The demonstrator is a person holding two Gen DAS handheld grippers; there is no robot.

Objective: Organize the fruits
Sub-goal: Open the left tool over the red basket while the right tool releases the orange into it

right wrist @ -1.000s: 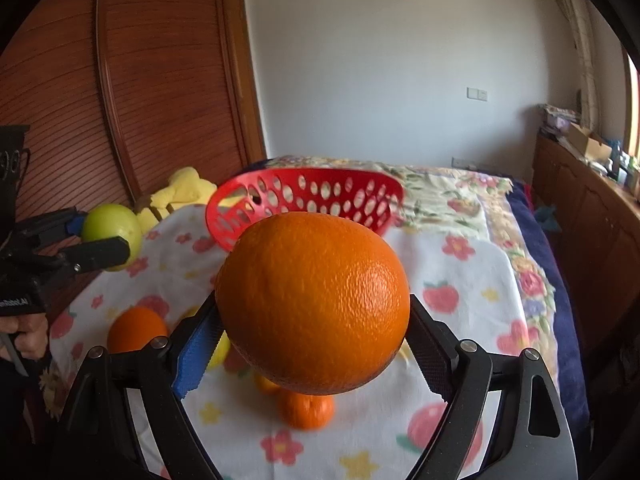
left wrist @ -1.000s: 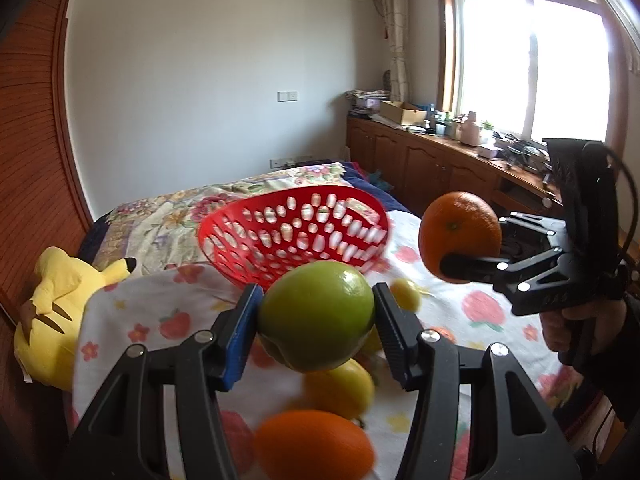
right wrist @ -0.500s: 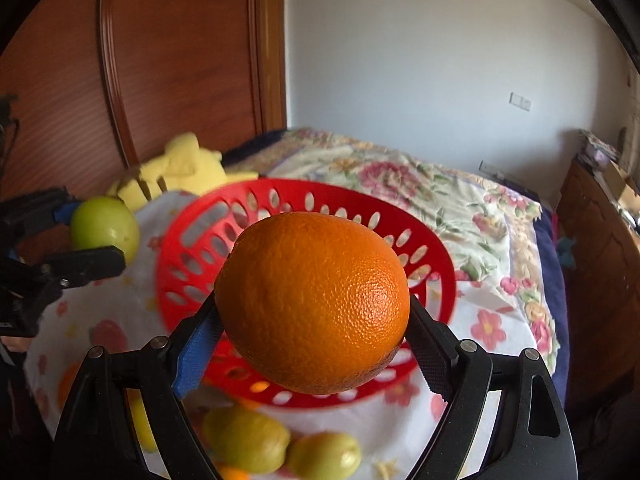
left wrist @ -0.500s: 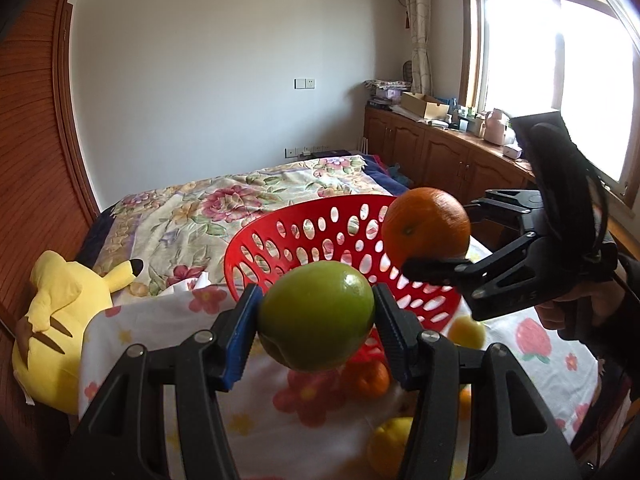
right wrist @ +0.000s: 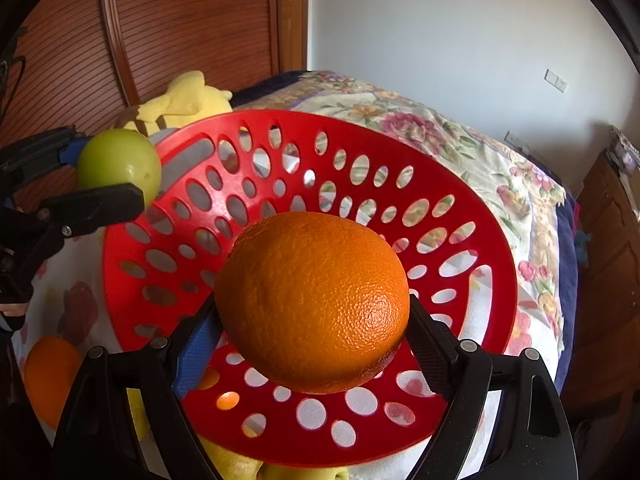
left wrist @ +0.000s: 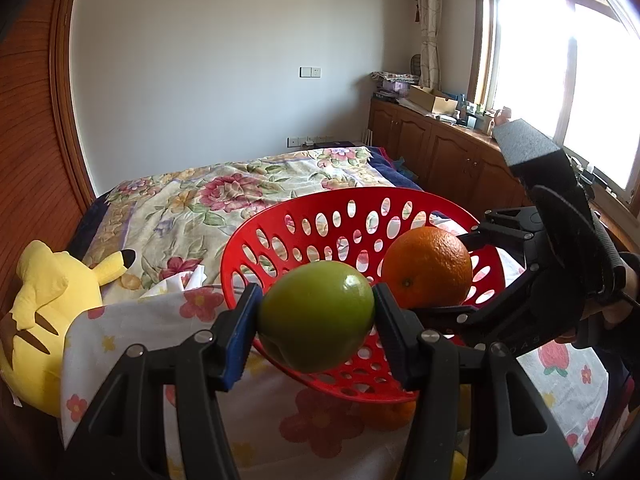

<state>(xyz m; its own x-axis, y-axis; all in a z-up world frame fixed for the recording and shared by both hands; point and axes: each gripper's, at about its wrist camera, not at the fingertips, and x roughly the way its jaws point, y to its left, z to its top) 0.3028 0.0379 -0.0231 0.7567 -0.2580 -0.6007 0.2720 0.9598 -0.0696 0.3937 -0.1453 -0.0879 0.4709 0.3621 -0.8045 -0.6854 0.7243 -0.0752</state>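
Note:
My left gripper [left wrist: 316,322] is shut on a green apple [left wrist: 316,316] and holds it at the near left rim of the red perforated basket [left wrist: 320,232]. My right gripper [right wrist: 312,332] is shut on a large orange [right wrist: 312,300] and holds it over the inside of the basket [right wrist: 280,184]. The orange also shows in the left wrist view [left wrist: 426,266], and the apple in the right wrist view [right wrist: 119,166]. The basket stands on a flowered cloth [left wrist: 192,304] on the bed.
A yellow plush toy [left wrist: 44,304] lies at the left by the wooden wardrobe [right wrist: 160,32]. Loose fruit lies on the cloth under and before the basket: an orange [right wrist: 48,376], another orange [left wrist: 390,416] and yellow-green fruit [right wrist: 236,466]. Wooden cabinets [left wrist: 440,152] line the right wall.
Both grippers moved forward to the basket with their fruit. The orange is now over the basket's inside and the apple is at its rim.

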